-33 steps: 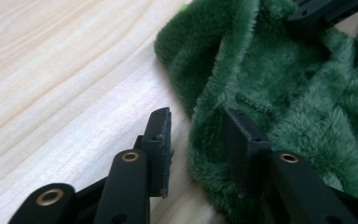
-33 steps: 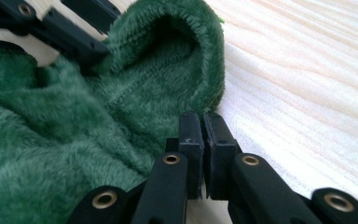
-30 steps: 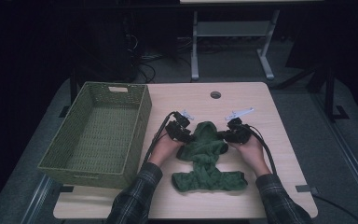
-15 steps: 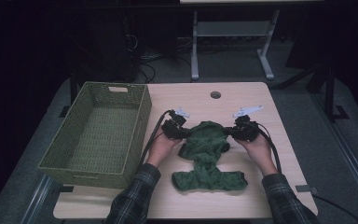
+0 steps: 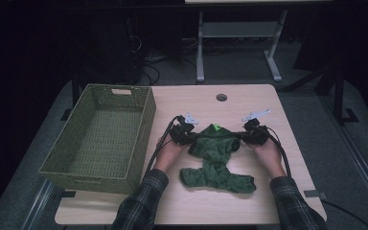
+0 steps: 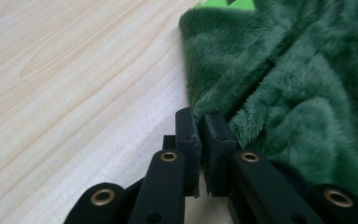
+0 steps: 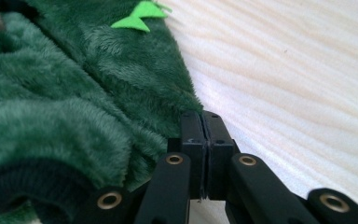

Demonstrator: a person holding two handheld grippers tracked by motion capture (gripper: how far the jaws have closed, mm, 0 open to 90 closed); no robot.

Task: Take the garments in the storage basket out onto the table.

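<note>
Your left gripper [image 6: 200, 123] has just been closing and is now pinching one edge of the fluffy dark-green fleece garment [image 5: 215, 155]; your right gripper [image 7: 204, 122] is clamping the opposite edge. You are holding the far part stretched crosswise between them, both hands equally near, while its long axis is trailing toward you over the pale wooden table [image 5: 249, 103], with the woven green basket [image 5: 57, 165] lying to your left.

In the high view, the fingertips of the left hand-held gripper [image 5: 191, 137] and the right hand-held gripper [image 5: 242, 136] are too small to resolve against the green fleece garment [image 5: 214, 158]. Both gripper views crop the garment at the frame edges. The person's sleeves [image 5: 139, 203] are cut off by the bottom edge.
</note>
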